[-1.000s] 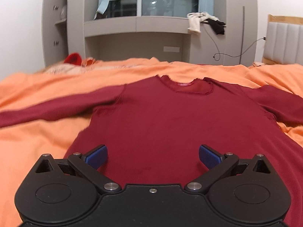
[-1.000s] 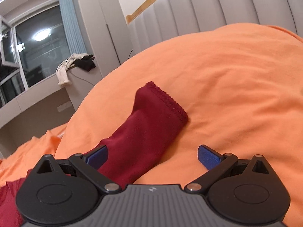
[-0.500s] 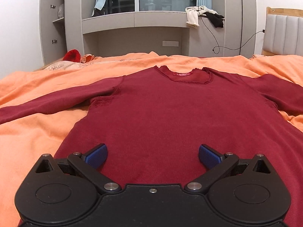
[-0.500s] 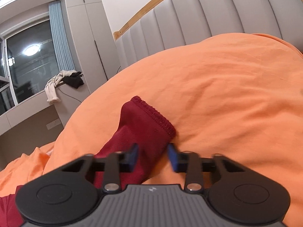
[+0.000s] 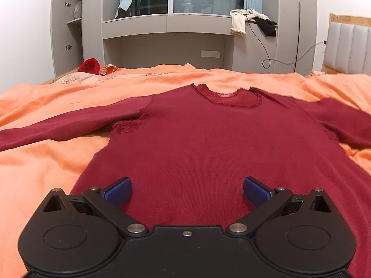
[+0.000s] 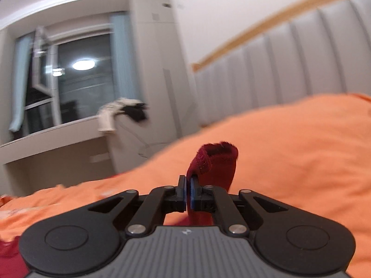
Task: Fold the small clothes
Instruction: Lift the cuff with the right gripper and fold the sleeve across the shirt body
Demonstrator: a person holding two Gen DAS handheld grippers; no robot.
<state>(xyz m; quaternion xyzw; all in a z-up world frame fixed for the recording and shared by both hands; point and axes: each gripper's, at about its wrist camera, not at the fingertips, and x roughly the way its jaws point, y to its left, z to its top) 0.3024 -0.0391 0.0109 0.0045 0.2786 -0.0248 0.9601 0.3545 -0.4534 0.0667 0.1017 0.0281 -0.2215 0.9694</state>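
A dark red long-sleeved top point(image 5: 208, 143) lies flat, face up, on an orange bedsheet point(image 5: 46, 162), neck away from me, both sleeves spread out. My left gripper point(image 5: 187, 191) is open and empty, low over the top's lower middle. My right gripper point(image 6: 188, 191) is shut on the cuff end of the top's right sleeve point(image 6: 218, 162), which stands lifted off the orange sheet point(image 6: 289, 162). The cuff opening sticks up past the fingers.
A grey padded headboard point(image 6: 289, 62) stands at the right side of the bed. A grey wall unit point(image 5: 167, 23) with a shelf, draped cloths point(image 5: 252, 20) and a window is beyond the bed. A red item point(image 5: 89, 66) lies at the far left edge.
My right gripper closed on the sleeve cuff and lifted it off the sheet; that view is blurred by motion. My left gripper stayed open and shifted only slightly over the top.
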